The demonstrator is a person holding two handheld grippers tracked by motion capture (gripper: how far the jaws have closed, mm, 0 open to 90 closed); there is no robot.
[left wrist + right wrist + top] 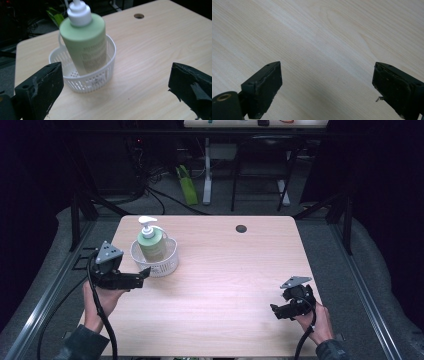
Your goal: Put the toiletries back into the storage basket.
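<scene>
A green pump bottle point(151, 243) with a white pump head leans inside a small white slotted basket point(168, 262) at the table's left. In the left gripper view the bottle point(85, 42) and basket point(88, 81) sit just ahead of the jaws. My left gripper point(144, 272) is open, its tips close to the basket's near side, nothing held. My right gripper point(275, 311) hovers low over bare wood at the front right, open and empty. Its jaws stand wide apart in the right gripper view point(325, 92).
The light wooden table point(225, 285) has a dark cable hole point(241, 228) near its far edge. Black frame rails run along both sides. Beyond the table lie cables, a green bag point(187, 185) and another desk's legs.
</scene>
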